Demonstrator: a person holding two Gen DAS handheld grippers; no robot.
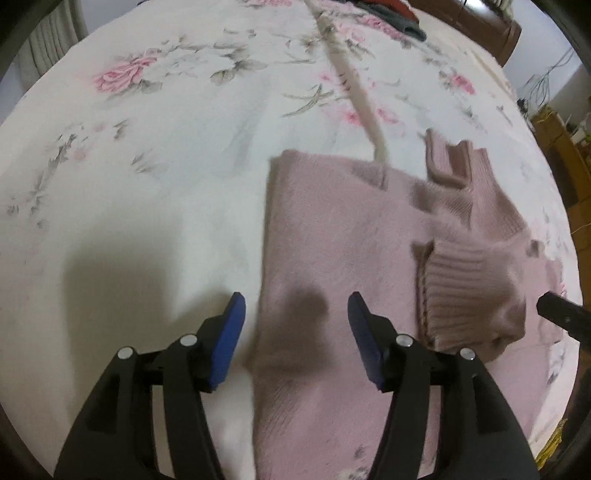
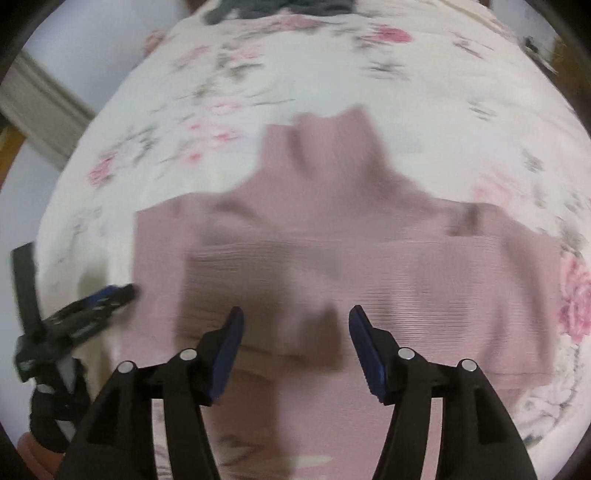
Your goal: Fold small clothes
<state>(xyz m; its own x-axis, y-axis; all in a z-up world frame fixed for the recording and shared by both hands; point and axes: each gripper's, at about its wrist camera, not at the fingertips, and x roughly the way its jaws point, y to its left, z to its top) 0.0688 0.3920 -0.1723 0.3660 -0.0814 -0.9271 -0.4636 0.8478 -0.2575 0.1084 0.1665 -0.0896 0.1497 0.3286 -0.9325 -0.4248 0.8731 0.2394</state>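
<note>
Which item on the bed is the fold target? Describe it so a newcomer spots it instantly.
Start from the bed, covered by a white sheet with pink roses. Lying flat on it, right ahead of both open grippers, is the dusty-pink knit sweater, with a ribbed high collar and a ribbed cuff folded across its body. It is the only plain pink knit; the dark clothes lie at the far edge.
</note>
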